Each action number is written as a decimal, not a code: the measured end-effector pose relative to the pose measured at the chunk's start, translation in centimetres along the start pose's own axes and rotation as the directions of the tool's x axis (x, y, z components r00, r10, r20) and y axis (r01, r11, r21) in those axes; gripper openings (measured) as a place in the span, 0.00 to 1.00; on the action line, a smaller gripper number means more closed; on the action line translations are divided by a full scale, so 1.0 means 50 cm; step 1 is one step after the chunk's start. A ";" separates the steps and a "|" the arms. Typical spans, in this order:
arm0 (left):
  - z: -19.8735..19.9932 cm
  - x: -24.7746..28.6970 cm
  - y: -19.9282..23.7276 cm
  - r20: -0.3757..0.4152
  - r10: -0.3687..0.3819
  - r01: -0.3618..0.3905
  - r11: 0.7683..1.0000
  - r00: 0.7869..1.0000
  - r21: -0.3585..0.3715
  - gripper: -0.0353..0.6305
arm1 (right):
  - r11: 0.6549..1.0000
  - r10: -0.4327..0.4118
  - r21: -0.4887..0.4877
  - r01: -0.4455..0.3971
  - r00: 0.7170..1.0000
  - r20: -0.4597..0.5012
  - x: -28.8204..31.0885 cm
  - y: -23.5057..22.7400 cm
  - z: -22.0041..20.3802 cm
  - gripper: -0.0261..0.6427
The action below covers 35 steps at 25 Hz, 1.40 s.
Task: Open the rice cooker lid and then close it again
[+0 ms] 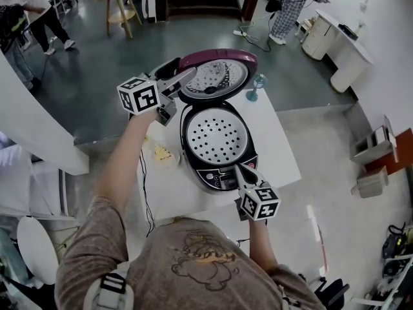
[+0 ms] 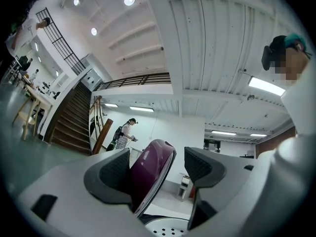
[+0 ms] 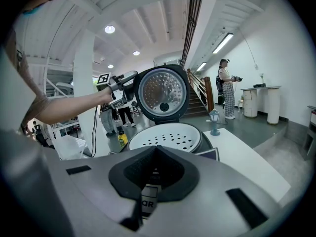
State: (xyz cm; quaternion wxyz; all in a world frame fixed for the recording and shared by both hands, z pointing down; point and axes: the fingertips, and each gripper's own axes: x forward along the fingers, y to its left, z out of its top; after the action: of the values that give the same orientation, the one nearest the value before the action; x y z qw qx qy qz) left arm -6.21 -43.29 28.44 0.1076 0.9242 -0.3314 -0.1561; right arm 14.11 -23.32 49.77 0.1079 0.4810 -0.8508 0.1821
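Left gripper jaws stand wide, the maroon lid rim between them, leaning on the left pad with clear air to the right one. Right gripper jaws are pressed together, empty, tips at the rice cooker's front edge over the control panel. The lid stands upright, top centre of the head view, with the perforated tray exposed. Bare surface lies right of the cooker, a small blue glass near its far edge. Whether the right tips touch the panel can't be made out.
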 end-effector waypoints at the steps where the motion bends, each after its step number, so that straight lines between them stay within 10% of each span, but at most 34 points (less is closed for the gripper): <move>1: -0.001 0.000 -0.001 0.001 -0.001 0.001 1.000 1.000 -0.002 0.57 | 1.000 0.000 0.000 0.000 1.000 0.000 0.000 0.000 0.000 0.04; 35: -0.048 -0.052 -0.117 -0.013 -0.091 0.091 0.996 0.996 -0.011 0.57 | 1.000 -0.004 -0.005 0.004 1.000 -0.002 -0.002 0.000 0.000 0.04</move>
State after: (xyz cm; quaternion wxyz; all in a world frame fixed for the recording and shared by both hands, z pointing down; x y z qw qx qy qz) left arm -3.87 -36.92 29.43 0.1076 0.9389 -0.2872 -0.1564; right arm 14.16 -23.26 49.74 0.1102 0.4821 -0.8503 0.1802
